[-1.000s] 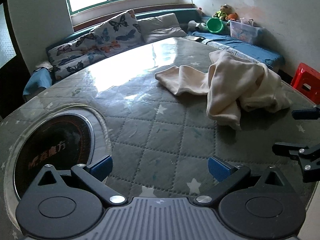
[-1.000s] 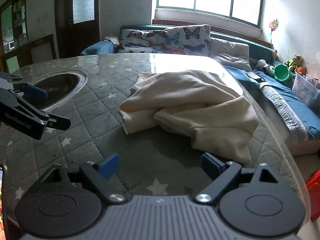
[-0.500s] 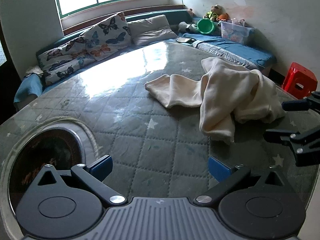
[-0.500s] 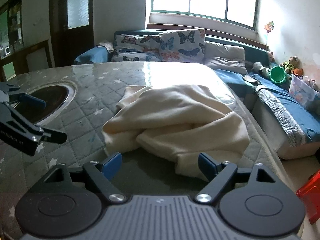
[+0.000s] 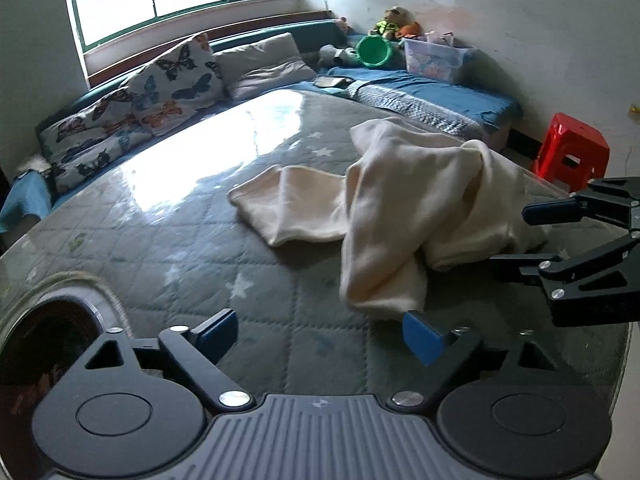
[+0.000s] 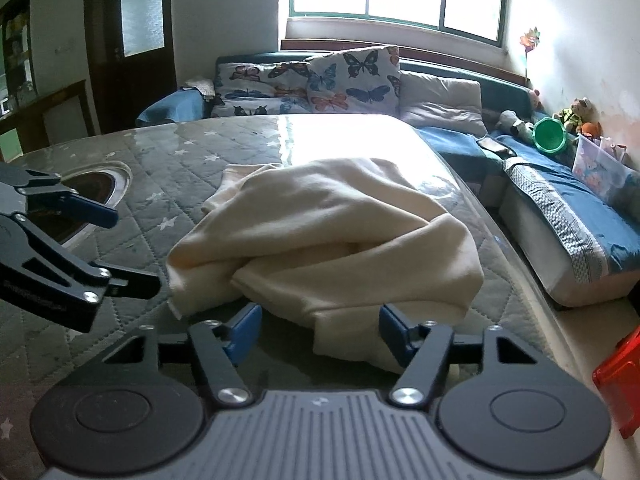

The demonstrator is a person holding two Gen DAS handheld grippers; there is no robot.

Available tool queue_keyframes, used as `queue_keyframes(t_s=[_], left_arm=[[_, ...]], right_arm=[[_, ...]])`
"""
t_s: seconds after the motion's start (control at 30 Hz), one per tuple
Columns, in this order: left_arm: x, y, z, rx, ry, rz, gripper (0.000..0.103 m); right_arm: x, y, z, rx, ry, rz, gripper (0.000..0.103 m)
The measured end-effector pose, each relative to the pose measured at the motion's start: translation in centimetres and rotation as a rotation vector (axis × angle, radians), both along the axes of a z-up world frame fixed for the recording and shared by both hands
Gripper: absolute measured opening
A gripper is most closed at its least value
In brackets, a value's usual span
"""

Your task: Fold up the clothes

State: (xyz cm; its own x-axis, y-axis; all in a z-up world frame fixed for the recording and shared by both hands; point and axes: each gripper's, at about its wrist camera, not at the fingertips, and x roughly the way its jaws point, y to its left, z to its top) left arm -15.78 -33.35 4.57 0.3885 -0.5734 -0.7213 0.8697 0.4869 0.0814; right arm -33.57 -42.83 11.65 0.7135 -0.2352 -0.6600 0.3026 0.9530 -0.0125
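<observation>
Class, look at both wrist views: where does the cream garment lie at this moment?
The cream garment lies crumpled on the quilted star-patterned table, towards its right edge, directly ahead of the right gripper.

A grey quilted table cover (image 5: pixel 168 236) with white stars — on it lies a crumpled cream garment (image 5: pixel 408 200).

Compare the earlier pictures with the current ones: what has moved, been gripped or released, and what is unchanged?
Both grippers have closed in on the cream garment. The right gripper now straddles its near edge, jaws closing, not yet pinching. The left gripper is closing beside a corner. Nothing is gripped. The garment lies crumpled as before.
</observation>
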Motion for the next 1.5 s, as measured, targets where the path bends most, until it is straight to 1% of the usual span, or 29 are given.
queue_keyframes(t_s=[0.07, 0.13, 0.3, 0.4, 0.43, 0.53, 0.6, 0.63, 0.67, 0.73, 0.8, 0.87, 0.93, 0.97, 1.0, 1.03, 1.07, 1.17, 1.2, 1.5], left_arm=[[0.0, -0.6, -0.2, -0.004, -0.006, -0.006, 0.087], [0.1, -1.2, -0.4, -0.006, -0.007, -0.006, 0.086], [0.7, -2.1, -0.8, -0.013, -0.002, -0.007, 0.08], [1.1, -2.4, -1.1, -0.015, 0.009, -0.002, 0.077], [1.1, -2.5, -1.1, -0.018, 0.014, -0.002, 0.074], [1.2, -2.7, -1.3, -0.013, 0.026, -0.005, 0.073], [1.1, -2.9, -1.4, -0.009, 0.026, -0.009, 0.069], [1.1, -3.0, -1.4, -0.008, 0.03, -0.013, 0.064], [1.2, -3.1, -1.4, -0.007, 0.036, -0.016, 0.063], [1.1, -3.2, -1.3, -0.007, 0.038, -0.017, 0.062], [1.0, -3.2, -1.3, -0.009, 0.034, -0.028, 0.056], [0.9, -3.2, -1.4, -0.012, 0.047, -0.036, 0.043], [0.9, -3.3, -1.3, -0.016, 0.055, -0.04, 0.037], [0.8, -3.3, -1.3, -0.017, 0.053, -0.043, 0.033], [0.7, -3.3, -1.3, -0.018, 0.05, -0.046, 0.031], [0.7, -3.3, -1.2, -0.018, 0.047, -0.049, 0.026], [0.6, -3.3, -1.2, -0.02, 0.045, -0.052, 0.022], [0.5, -3.0, -1.1, -0.02, 0.03, -0.052, 0.02], [0.5, -3.0, -1.1, -0.02, 0.024, -0.051, 0.019], [0.8, -1.9, -1.0, -0.02, 0.016, -0.04, 0.013]], right_arm=[[0.1, -0.3, -0.1, 0.004, 0.001, -0.001, 0.061], [0.2, -0.4, -0.2, 0.001, 0.005, -0.002, 0.054], [0.4, -0.7, -0.6, -0.006, 0.018, 0.007, 0.046], [0.5, -0.9, -0.8, -0.003, 0.021, 0.009, 0.044], [0.5, -0.9, -0.8, -0.003, 0.021, 0.008, 0.043], [0.6, -0.9, -0.9, 0.001, 0.022, 0.005, 0.043], [0.7, -0.9, -1.0, -0.001, 0.025, 0.002, 0.043], [0.7, -0.9, -1.0, -0.003, 0.026, 0.0, 0.043], [0.7, -0.9, -1.0, -0.004, 0.026, -0.001, 0.042], [0.6, -0.8, -1.1, -0.005, 0.026, -0.002, 0.038], [0.6, -0.8, -1.1, -0.007, 0.027, 0.003, 0.034], [0.5, -0.8, -1.1, -0.005, 0.028, 0.002, 0.031], [0.4, -0.9, -1.1, 0.0, 0.024, 0.001, 0.025], [0.3, -1.0, -1.0, 0.004, 0.022, 0.001, 0.023], [0.2, -1.0, -0.9, 0.006, 0.018, 0.001, 0.019], [0.1, -1.0, -0.8, 0.008, 0.015, 0.001, 0.016], [0.0, -1.1, -0.8, 0.008, 0.014, 0.0, 0.016], [-0.5, -1.2, -0.7, -0.003, 0.012, -0.007, 0.013], [-0.6, -1.2, -0.6, -0.006, 0.012, -0.009, 0.011], [-2.0, -1.4, -0.2, -0.024, 0.002, -0.024, 0.008]])
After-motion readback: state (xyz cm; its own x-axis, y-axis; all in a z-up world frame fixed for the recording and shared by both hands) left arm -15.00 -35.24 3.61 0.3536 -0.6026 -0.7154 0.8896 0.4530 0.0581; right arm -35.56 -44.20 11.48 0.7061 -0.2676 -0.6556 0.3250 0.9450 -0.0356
